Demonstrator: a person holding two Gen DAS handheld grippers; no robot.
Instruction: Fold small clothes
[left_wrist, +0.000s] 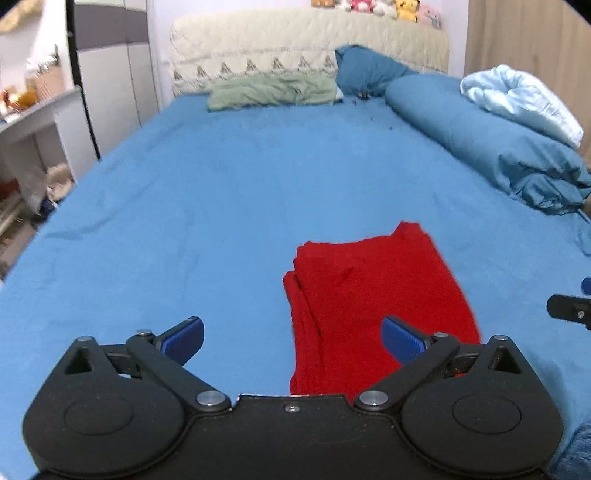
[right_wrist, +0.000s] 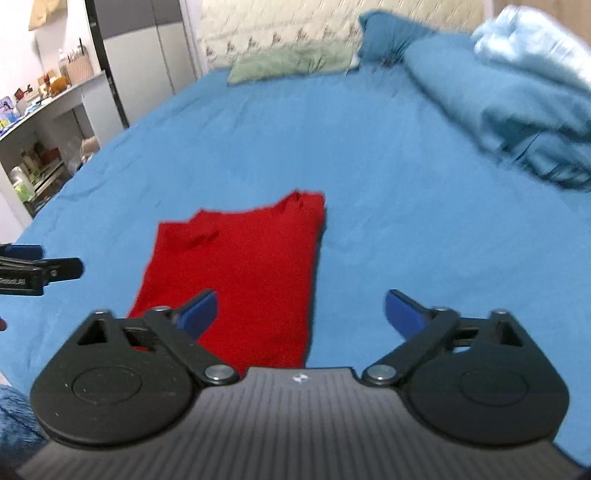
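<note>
Left wrist view shows the red garment (left_wrist: 376, 306) lying folded on the blue bedsheet (left_wrist: 221, 206), a long narrow stack whose long axis runs away from the camera toward the headboard (left_wrist: 295, 40), leaning slightly right at the far end. Its far edge is uneven, with one corner standing higher on the right; its near end is cut off behind the body of the left gripper (left_wrist: 291, 338), so how far it reaches cannot be told. Both grippers are spread wide with nothing between their blue pads, held above the cloth and clear of it. In the right wrist view the right gripper (right_wrist: 301, 312) hangs over the garment's right edge, the left pad in front of red cloth, the right one over bare sheet. Layered folds show along the garment's left side. Motion blur smears the rolled blue duvet (right_wrist: 498, 107) and pale blanket (right_wrist: 532, 44) at right.
</note>
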